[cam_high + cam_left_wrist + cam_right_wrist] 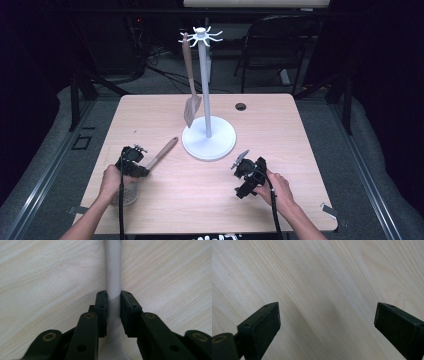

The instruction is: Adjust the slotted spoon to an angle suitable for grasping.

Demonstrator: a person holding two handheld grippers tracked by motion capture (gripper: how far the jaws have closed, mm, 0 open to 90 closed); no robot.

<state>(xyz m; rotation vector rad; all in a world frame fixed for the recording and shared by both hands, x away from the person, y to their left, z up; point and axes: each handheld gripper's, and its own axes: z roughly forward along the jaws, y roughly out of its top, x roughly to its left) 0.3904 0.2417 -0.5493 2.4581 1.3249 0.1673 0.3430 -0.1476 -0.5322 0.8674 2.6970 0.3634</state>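
Wooden-handled utensil gripped left of the white stand.
Left gripper pinches its pale neck; right gripper gapes wide over bare table, right of that stand.

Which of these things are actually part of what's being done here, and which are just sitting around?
Part of the job:
- left gripper, shut on the utensil handle
- white hook stand, where utensils hang
- spatula, hanging on the stand

Sitting around:
- right gripper, open over bare table
- folding chair behind the table
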